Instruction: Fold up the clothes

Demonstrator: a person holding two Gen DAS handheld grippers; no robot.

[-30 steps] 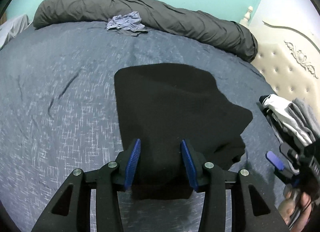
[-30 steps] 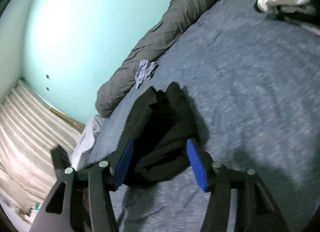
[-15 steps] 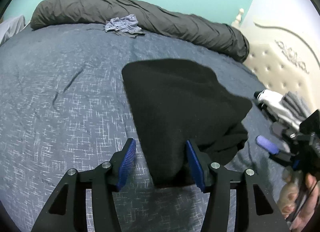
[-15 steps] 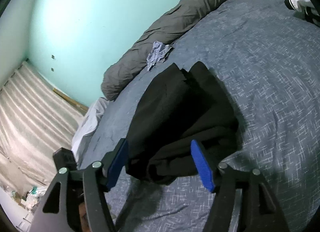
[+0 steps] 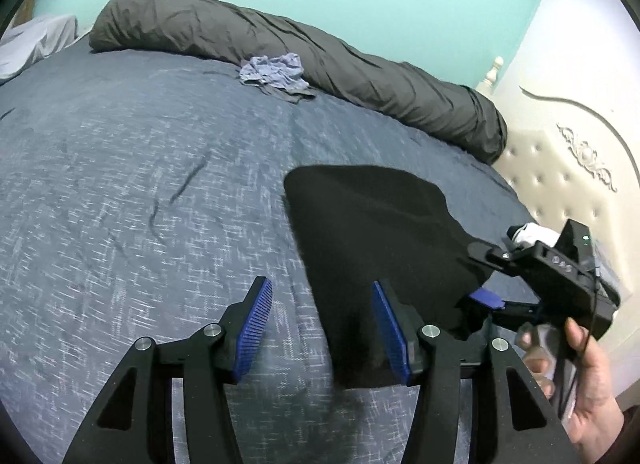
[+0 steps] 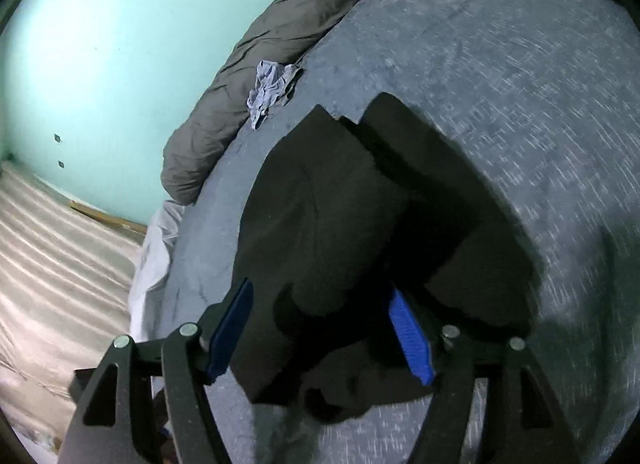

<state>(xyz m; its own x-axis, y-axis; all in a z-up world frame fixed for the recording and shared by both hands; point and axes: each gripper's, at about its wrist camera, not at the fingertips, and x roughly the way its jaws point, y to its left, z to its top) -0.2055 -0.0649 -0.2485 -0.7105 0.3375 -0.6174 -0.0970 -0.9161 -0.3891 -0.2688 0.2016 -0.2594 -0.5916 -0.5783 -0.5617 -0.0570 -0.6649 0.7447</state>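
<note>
The black garment [image 5: 372,240] lies on the blue-grey bedspread [image 5: 120,192], folded into a compact shape with a rounded far edge; in the right wrist view it [image 6: 340,232] shows layered flaps and a bunched near edge.

The left gripper [image 5: 322,328] stands wide open, blue pads well apart, holding nothing. Its right-hand finger [image 5: 390,332] sits over the garment's near left edge; the left-hand pad is over bare bedspread. Whether the pad touches the cloth cannot be told.

The right gripper [image 6: 322,338] is also spread wide, its pads flanking the garment's bunched near edge, without closing on it. In the left wrist view this gripper [image 5: 486,298] appears at 3 o'clock, beside the garment's right edge, held by a hand [image 5: 576,388] at 4 o'clock.

A rolled dark grey duvet [image 5: 280,52] runs along the far side of the bed at 12 o'clock. A crumpled pale blue cloth [image 5: 276,72] lies against it, well apart from the garment. A cream tufted headboard [image 5: 560,168] stands at 2 o'clock. A white item [image 5: 532,234] shows partly behind the right gripper.
</note>
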